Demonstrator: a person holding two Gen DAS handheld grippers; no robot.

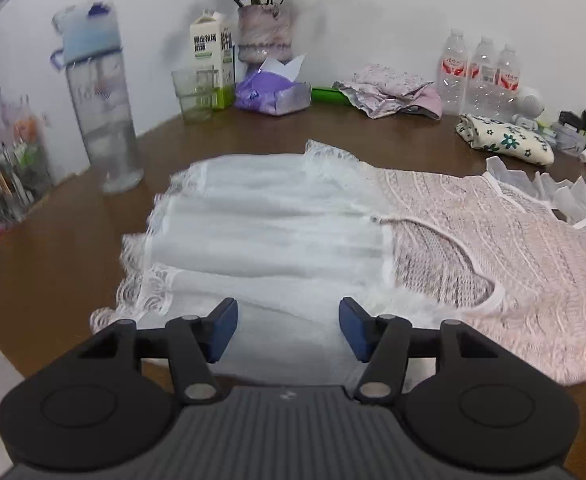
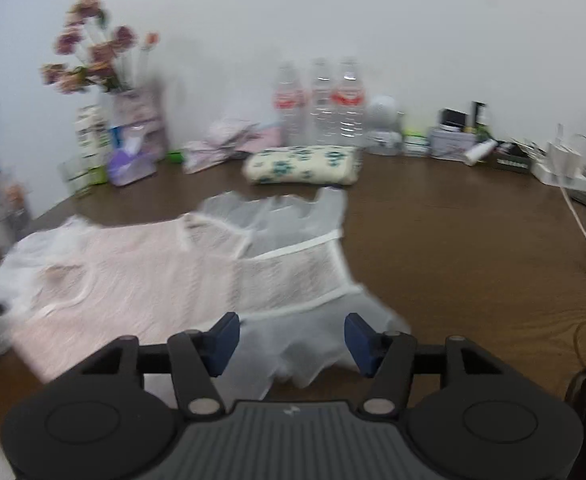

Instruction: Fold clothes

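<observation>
pink lace dress (image 1: 473,240) flat, seemingly half-folded | both hand-held grippers agape, empty

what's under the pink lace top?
The pink lace top lies flat on the brown table, wood showing through its mesh. Anything else beneath is covered.

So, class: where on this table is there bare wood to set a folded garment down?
Bare table lies right of the lace garment, up to the white cable. A smaller strip lies between the garment and the water bottle. The back edge along the wall is crowded.
</observation>
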